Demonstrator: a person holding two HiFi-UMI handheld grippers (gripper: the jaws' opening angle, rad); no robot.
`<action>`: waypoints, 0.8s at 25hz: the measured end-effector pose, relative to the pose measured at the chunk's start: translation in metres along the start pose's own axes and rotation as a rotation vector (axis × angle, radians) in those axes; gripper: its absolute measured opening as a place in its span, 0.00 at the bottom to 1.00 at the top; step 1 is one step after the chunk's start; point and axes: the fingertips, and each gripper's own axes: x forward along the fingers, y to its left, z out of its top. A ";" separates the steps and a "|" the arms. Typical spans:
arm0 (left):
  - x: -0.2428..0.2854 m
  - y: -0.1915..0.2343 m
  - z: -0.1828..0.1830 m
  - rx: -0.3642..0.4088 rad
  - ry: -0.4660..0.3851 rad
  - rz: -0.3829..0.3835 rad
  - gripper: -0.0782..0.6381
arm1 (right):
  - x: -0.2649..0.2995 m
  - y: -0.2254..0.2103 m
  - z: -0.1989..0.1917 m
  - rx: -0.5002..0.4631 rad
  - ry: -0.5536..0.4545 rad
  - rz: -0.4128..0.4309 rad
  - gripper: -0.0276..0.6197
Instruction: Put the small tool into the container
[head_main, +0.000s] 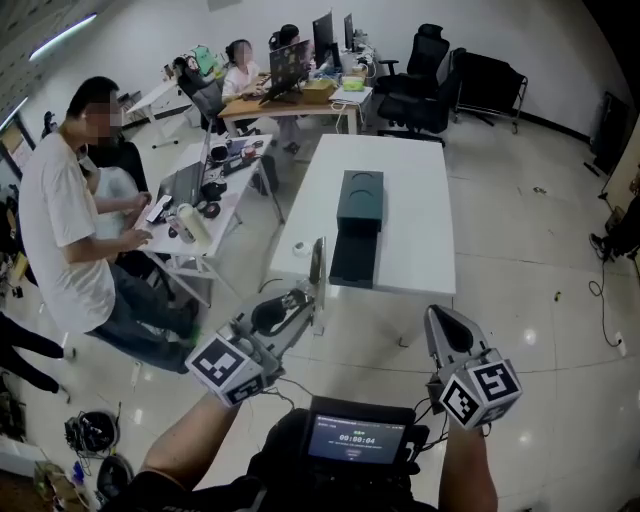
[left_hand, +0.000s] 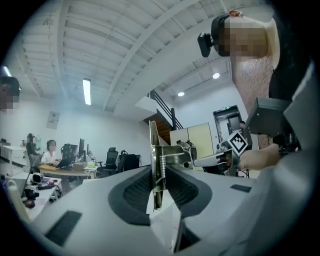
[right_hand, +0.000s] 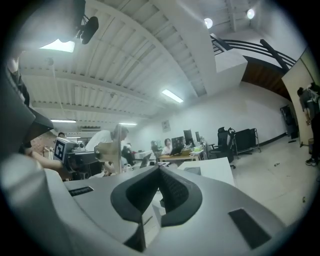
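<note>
My left gripper (head_main: 303, 298) is shut on a small metal tool (head_main: 317, 268), a flat plate with a spring, held in the air in front of the near edge of the white table (head_main: 420, 200). In the left gripper view the tool (left_hand: 159, 160) stands upright, pinched between the dark pads (left_hand: 136, 189). The container (head_main: 358, 200), a dark green box with a dark part lying open in front of it, sits at the table's middle. My right gripper (head_main: 440, 322) is lower right, shut and empty; its jaws (right_hand: 159, 176) meet with nothing between them.
A small white roll (head_main: 299, 247) lies on the table's near left corner. To the left a person (head_main: 60, 220) sits at a cluttered desk (head_main: 200, 215). More people, monitors and black office chairs (head_main: 420, 70) stand at the back. The floor is glossy tile.
</note>
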 end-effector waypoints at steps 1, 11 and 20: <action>0.011 0.012 -0.004 0.014 0.009 -0.008 0.23 | 0.010 -0.009 -0.002 0.004 0.006 -0.006 0.04; 0.086 0.174 -0.042 0.107 0.031 -0.222 0.23 | 0.163 -0.036 0.016 -0.013 -0.009 -0.126 0.04; 0.150 0.308 -0.141 0.366 0.138 -0.536 0.24 | 0.307 -0.057 -0.003 -0.061 0.032 -0.272 0.04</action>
